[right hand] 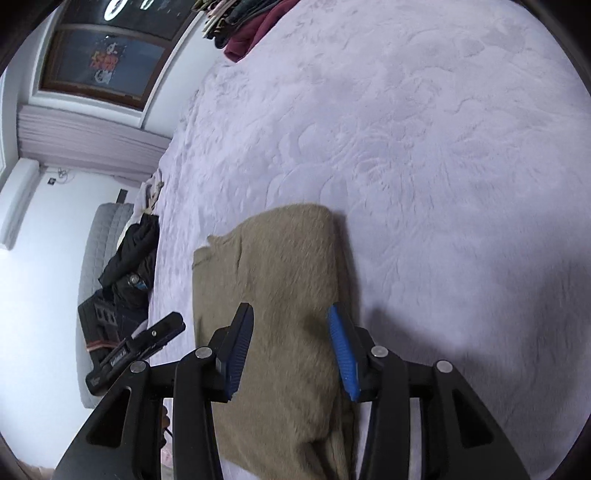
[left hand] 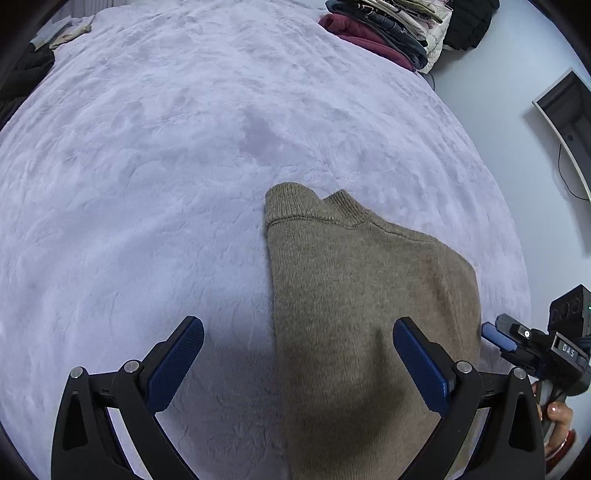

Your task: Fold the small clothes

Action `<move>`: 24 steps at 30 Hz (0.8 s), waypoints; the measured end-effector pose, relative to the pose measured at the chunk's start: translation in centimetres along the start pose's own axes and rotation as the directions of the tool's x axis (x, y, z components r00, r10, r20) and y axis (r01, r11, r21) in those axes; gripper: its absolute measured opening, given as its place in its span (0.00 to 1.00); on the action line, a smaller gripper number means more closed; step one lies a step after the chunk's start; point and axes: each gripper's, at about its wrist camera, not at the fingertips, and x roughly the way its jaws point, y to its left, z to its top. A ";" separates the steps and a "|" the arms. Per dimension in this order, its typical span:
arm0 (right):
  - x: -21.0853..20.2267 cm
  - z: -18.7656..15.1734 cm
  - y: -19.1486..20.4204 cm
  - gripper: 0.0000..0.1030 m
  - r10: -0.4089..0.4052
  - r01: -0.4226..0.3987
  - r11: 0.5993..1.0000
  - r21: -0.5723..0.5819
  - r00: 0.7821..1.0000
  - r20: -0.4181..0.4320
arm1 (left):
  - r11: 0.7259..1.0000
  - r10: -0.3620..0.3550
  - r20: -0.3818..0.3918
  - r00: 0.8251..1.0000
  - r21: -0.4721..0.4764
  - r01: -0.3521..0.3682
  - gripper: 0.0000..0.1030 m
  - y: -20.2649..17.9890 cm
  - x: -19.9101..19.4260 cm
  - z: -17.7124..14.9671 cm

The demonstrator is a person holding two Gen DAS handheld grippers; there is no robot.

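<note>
A small olive-brown knit sweater (left hand: pixel 354 295) lies folded lengthwise on the lilac bed cover, collar pointing away. It also shows in the right wrist view (right hand: pixel 280 280). My left gripper (left hand: pixel 297 334) is open and empty, hovering over the sweater's left edge. My right gripper (right hand: pixel 291 321) is open and empty above the sweater's near part, its jaws set less wide. The right gripper also shows at the right edge of the left wrist view (left hand: pixel 498 334). The left gripper shows at the left of the right wrist view (right hand: pixel 173 323).
The lilac bed cover (left hand: pixel 166 166) stretches wide around the sweater. A stack of folded clothes (left hand: pixel 388 26) sits at the far corner. Dark clothing (right hand: pixel 129 266) lies on a grey sofa beside the bed. A monitor (left hand: pixel 569 122) stands by the wall.
</note>
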 end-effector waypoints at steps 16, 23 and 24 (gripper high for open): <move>5.1 1.8 -2.6 0.09 0.018 -0.021 0.999 -0.039 0.997 -0.081 | 0.997 0.065 -0.026 0.998 0.038 -0.064 1.00 -0.9 3.3 -0.9; 4.4 1.2 -3.0 0.12 0.029 -0.030 1.000 -0.004 0.997 -0.072 | 0.995 0.091 -0.033 0.995 0.044 -0.089 1.00 -1.3 3.2 -0.7; 4.2 1.1 -2.9 0.14 0.024 -0.023 1.000 0.003 0.997 -0.071 | 0.993 0.105 -0.027 0.994 0.053 -0.104 1.00 -1.7 3.2 -0.7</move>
